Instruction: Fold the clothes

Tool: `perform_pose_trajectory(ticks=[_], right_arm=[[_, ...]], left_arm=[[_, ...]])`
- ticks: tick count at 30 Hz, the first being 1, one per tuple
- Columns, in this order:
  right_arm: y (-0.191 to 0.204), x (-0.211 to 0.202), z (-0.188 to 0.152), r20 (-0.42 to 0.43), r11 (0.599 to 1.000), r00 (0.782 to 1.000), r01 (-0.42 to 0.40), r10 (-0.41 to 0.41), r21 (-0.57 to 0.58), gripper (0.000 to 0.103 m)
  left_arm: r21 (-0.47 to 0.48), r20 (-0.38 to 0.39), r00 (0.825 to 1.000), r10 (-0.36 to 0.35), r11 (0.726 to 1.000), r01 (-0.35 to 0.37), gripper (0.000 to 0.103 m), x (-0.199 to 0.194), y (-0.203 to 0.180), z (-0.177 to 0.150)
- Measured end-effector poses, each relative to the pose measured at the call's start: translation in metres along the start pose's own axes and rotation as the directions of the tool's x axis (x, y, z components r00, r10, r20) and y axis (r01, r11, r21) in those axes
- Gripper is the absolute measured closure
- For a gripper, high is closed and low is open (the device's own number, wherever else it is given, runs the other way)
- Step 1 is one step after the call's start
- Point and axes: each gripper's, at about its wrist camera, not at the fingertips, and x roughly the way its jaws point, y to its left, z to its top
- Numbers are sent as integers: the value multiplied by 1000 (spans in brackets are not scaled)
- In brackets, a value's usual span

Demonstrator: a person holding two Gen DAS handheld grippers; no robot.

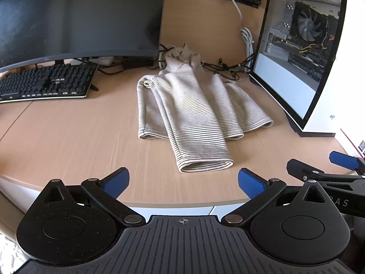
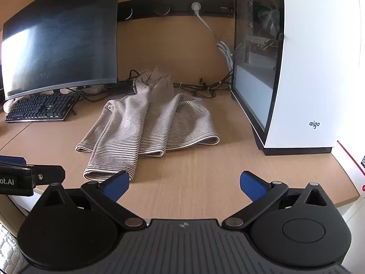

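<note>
Left wrist view: the left tongs (image 1: 183, 182) hang spread fully wide over the near edge of a pale wood tabletop (image 1: 68, 132), gripping nothing. A striped beige garment (image 1: 191, 105) lies crumpled at 12 o'clock, well beyond the blue pads. A black keyboard (image 1: 45, 83) sits at 10 o'clock, a white computer case (image 1: 328, 68) at 2 o'clock. Right wrist view: the right tongs (image 2: 184, 183) are equally wide and empty, the garment's nearest hem at 11 o'clock just beside the left pad.

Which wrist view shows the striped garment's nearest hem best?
The left wrist view: the striped garment lies centred, its nearest hem fully visible. In the right wrist view the right gripper finger covers part of that hem.
</note>
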Motion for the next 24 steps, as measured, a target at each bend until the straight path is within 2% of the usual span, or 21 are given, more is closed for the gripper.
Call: perform_pose_trajectory(ticks=[24], right_arm=[[1,-2,0,12,1000,1000,-3,3,0,0]], left_arm=[[3,9,1000,-1,1000,1,0,-2,0,-2]])
